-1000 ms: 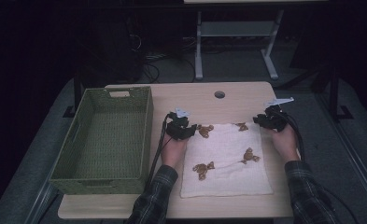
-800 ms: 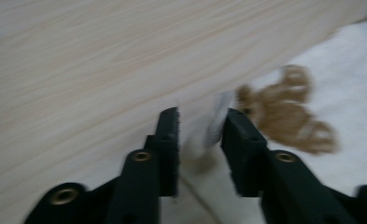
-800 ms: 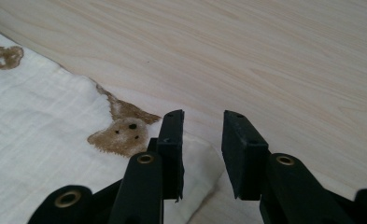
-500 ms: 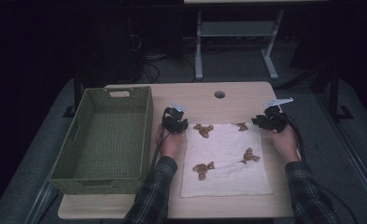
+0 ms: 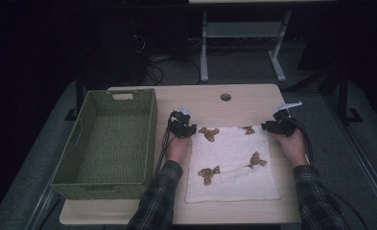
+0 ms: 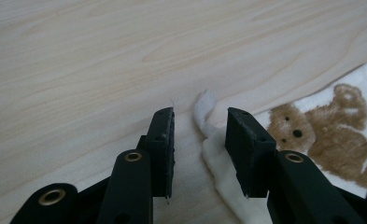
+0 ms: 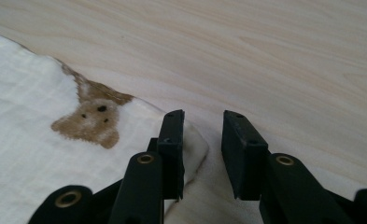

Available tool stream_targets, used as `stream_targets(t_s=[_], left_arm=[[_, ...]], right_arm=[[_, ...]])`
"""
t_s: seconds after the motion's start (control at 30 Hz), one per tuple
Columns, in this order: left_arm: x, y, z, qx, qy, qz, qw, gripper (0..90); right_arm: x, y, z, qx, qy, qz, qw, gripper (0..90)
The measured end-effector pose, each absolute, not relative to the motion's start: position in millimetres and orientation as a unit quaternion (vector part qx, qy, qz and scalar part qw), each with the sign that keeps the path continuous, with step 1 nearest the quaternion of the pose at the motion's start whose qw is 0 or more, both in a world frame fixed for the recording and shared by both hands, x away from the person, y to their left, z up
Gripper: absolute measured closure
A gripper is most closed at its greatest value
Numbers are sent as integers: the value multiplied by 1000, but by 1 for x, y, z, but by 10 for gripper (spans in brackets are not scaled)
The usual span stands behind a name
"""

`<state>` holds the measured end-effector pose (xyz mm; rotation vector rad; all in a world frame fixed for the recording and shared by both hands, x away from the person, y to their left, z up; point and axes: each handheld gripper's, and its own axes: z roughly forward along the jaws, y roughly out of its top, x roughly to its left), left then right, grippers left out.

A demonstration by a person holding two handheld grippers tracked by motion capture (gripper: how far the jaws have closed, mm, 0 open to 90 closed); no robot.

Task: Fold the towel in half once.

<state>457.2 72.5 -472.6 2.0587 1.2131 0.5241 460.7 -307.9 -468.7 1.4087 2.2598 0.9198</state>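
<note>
Counting what lies before you: one table point(image 5: 243, 98), one basket point(image 5: 107, 139), one towel point(image 5: 231, 165) and two grippers.

Your towel is spread flat on the table, just right of the basket and apart from it. Four brown bear prints show on it in the high view: two along the far edge, two nearer the middle. Its two far corners are where your hands are.

Your left gripper point(image 5: 182, 125) sits at the towel's far left corner. In the left gripper view, its two jaws stand apart and have just been opening a little; the curled corner tip of the towel pokes up in the gap, lying beside one jaw, and neither pad presses on it. So that gripper is released, with cloth between the jaws but not pinched. One bear print lies just beside the jaw on the towel side.

Your right gripper point(image 5: 281, 125) sits at the far right corner. Its two jaws are also spread: one rests over the towel's corner, the other stands over bare wood, and nothing is clamped. One bear print lies just beyond that corner.

The basket stands at the table's left side.
</note>
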Motion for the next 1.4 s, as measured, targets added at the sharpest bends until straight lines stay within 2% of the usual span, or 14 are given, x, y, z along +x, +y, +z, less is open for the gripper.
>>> stream_targets(t_s=[0.13,0.2,0.33,0.4,0.6,0.83,1.0,1.4], left_arm=[[457,73,-473,793,464,196,342,650],[456,72,-473,795,461,193,344,693],[455,69,-473,801,452,190,344,857],[455,69,-472,800,454,196,340,875],[457,74,-458,774,469,220,364,887],[458,71,-414,752,461,261,392,886],[446,71,-409,758,451,255,396,886],[397,80,-406,772,444,230,391,886]], right_arm=[[461,-309,-470,499,788,329,149,743],[462,-309,-471,492,791,331,149,783],[461,-307,-471,494,790,335,136,854],[461,-307,-470,494,791,333,137,865],[461,-309,-461,491,784,347,155,871],[466,-315,-428,487,768,376,176,872],[460,-317,-419,482,769,380,179,871],[402,-320,-423,455,772,404,186,871]])
